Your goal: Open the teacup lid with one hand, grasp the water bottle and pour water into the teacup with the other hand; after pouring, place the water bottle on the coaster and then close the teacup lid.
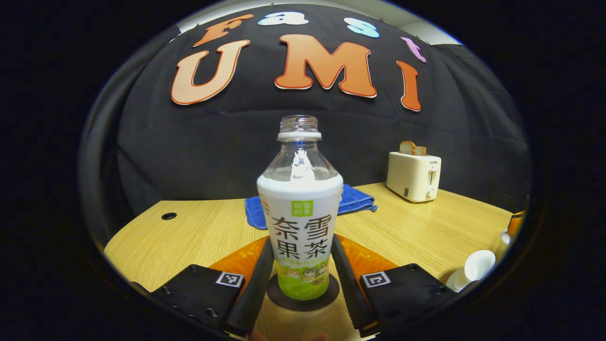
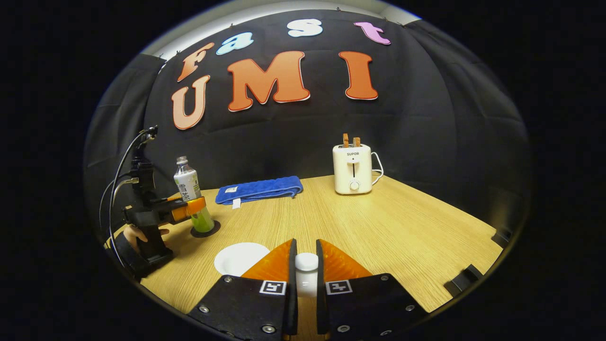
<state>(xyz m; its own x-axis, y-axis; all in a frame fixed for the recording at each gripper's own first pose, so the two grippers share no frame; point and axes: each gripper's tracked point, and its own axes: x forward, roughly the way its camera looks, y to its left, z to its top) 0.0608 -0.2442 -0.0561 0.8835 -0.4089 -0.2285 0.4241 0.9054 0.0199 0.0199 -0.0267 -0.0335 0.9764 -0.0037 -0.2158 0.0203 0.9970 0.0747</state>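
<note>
Left gripper (image 1: 300, 272) straddles the bottle (image 1: 300, 222), upright on its coaster (image 1: 303, 296); contact unclear. Right gripper (image 2: 306, 272) pinches the white lid (image 2: 306, 262).

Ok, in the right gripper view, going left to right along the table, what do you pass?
Left tool → water bottle standing on the coaster → white teacup → blue towel → lid knob held in the right tool → toaster.

Wooden table (image 2: 388, 232) carries toaster (image 2: 352, 169), blue towel (image 2: 259, 189), coaster (image 2: 206, 230).
</note>
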